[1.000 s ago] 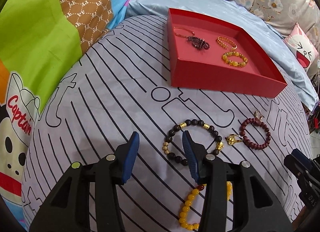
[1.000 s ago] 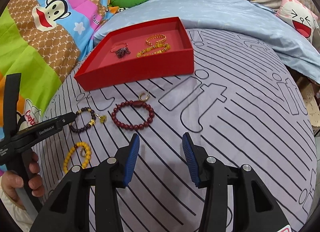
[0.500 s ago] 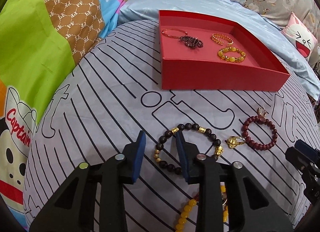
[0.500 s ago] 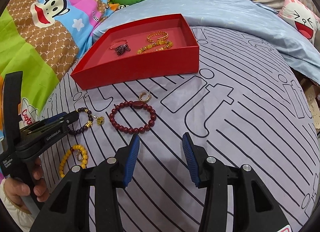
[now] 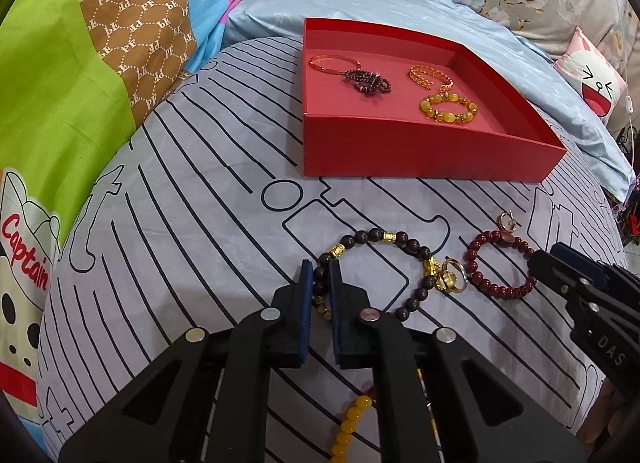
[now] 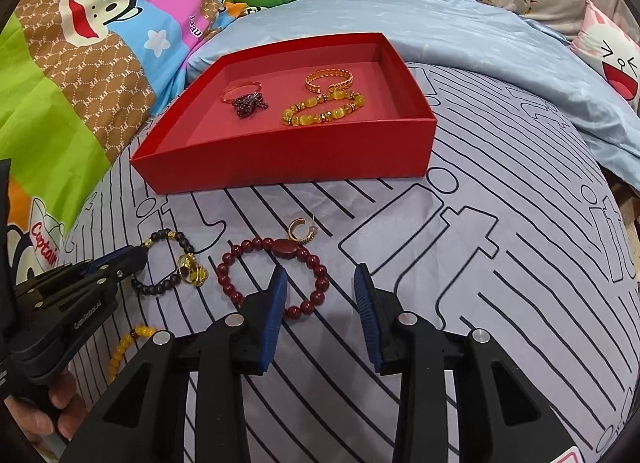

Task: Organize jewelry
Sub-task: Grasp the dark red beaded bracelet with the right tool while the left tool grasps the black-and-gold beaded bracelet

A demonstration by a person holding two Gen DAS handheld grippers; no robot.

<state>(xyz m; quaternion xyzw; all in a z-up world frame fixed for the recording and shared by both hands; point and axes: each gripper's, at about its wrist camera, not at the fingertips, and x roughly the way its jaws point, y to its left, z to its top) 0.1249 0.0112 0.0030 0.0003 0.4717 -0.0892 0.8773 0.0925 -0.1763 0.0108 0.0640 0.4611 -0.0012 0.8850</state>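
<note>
A red box (image 5: 420,155) (image 6: 288,167) at the back of the bed holds several bracelets. My left gripper (image 5: 319,277) is shut on the near-left side of a black-and-gold bead bracelet (image 5: 376,237) (image 6: 160,287) lying on the grey striped sheet. A gold ring (image 5: 450,279) (image 6: 191,269) lies against that bracelet. A dark red bead bracelet (image 5: 502,267) (image 6: 276,279) lies to the right with a small gold ring (image 6: 301,229) behind it. My right gripper (image 6: 320,287) is open, its left finger over the red bracelet's near edge. A yellow bead bracelet (image 5: 348,427) (image 6: 124,347) lies nearest me.
A colourful cartoon quilt (image 5: 80,83) lies at the left and a blue sheet (image 6: 480,23) behind the box. A cat-face cushion (image 5: 596,79) sits at the right edge of the bed. Floral pillows line the back.
My left gripper moved forward and closed on the black-and-gold bracelet. My right gripper moved forward to the red bracelet, still open.
</note>
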